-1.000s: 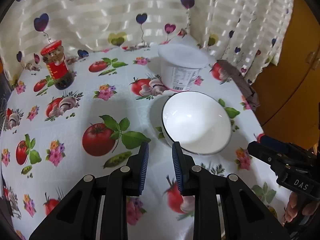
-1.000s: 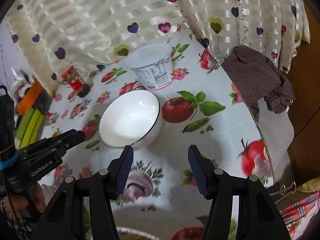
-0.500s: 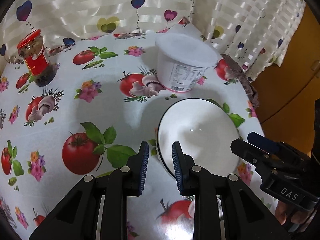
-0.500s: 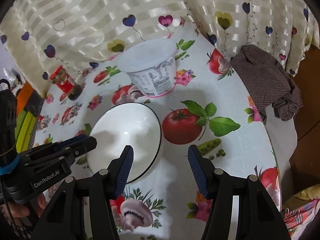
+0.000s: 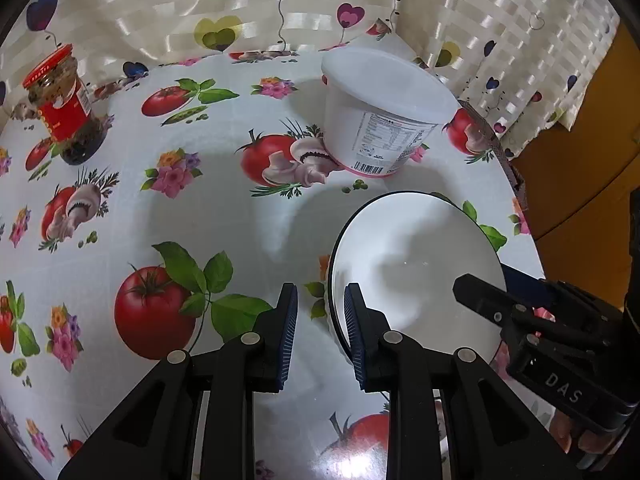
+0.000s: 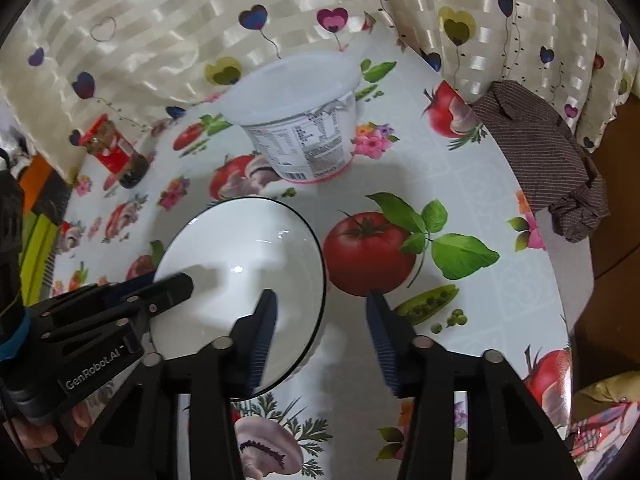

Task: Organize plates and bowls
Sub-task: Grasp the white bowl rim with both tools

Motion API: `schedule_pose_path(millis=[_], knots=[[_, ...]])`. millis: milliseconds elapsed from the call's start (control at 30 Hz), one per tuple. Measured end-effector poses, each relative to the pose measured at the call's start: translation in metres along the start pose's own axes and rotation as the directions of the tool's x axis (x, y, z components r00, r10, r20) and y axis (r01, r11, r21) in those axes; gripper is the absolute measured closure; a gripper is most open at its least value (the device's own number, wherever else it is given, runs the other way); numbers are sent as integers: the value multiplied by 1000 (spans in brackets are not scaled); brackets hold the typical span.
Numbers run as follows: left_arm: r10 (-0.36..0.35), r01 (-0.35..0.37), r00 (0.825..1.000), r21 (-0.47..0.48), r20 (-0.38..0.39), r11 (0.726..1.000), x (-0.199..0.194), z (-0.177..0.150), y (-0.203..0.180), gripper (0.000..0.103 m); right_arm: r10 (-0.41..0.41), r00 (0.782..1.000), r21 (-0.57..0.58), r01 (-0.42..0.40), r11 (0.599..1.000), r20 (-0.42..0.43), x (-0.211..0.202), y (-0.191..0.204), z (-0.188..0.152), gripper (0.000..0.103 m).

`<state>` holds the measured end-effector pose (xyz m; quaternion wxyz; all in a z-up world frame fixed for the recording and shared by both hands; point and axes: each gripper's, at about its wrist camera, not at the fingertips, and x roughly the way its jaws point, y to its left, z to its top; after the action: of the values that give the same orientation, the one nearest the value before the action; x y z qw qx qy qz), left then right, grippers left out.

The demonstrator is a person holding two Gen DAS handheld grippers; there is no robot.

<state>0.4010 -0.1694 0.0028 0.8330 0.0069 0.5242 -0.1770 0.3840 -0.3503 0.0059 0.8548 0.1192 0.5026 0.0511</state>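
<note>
Straddling the near rim of the white ceramic bowl with a thin black edge (image 5: 416,276), the left gripper (image 5: 320,320) sits low centre in its own view, blue ribbed pads narrowly apart; the right pad is over the bowl's inside, the left pad outside it over the cloth. Whether either pad presses the rim cannot be told; the rim passes out of sight behind the right finger.

The right gripper (image 6: 322,328), low centre in its view, has jaws that have just been closing and still stand fairly wide. The bowl's right rim lies between them, one pad over the interior, the other outside over the printed tomato. No contact visible; the left pad is motion-blurred.

The bowl stands upright on the round table with a glossy tomato-and-mushroom print cloth (image 5: 168,208), lower right in the left view, left of centre in the right view. Its lower edge is cut off by gripper bodies in both views.

Behind it, apart from it, the white plastic lidded tub with a printed label (image 5: 384,120). At far left, a glass jar with a red lid and red label (image 5: 60,104); contents dark, not identifiable. Right view, upper right: a crumpled brown checked cloth (image 6: 548,152) at the table edge. Fingers of a hand (image 5: 568,436) are barely visible under the other gripper, lower right of the left view.
</note>
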Motion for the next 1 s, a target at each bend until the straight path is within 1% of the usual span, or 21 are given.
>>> schedule_pose_path(millis=[133,233,367,500,667,700,767,867,1000], knots=[[5,-5,1000,9,-2,1000,3,0,-1,78,-7,1000,0,7,1000,-8,4,0,1,71],[7,-7,1000,16,-4,1000,5,0,-3,78,-17,1000,12,18,1000,-22,9,-3,2,71],[29,-29,1000,47,2,998,7,0,-7,78,-21,1000,8,21,1000,-22,11,-3,3,72],[24,-24,1000,55,-1,998,10,0,-8,78,-25,999,11,26,1000,-21,14,-3,4,74],[13,-13,1000,57,0,998,11,-1,-8,78,-11,1000,-2,11,1000,-26,15,4,4,87],[10,-10,1000,55,-2,998,12,-1,-8,79,-18,1000,-4,18,1000,-23,15,6,4,88],[-9,9,1000,54,-6,999,13,-2,-9,85,-20,1000,4,21,1000,-20,15,7,4,88],[-5,5,1000,55,-2,998,12,-4,-11,85,-4,1000,32,5,999,-29,14,4,3,88],[-11,11,1000,48,2,999,7,-8,-12,85,-11,1000,40,12,999,-27,7,4,1,90]])
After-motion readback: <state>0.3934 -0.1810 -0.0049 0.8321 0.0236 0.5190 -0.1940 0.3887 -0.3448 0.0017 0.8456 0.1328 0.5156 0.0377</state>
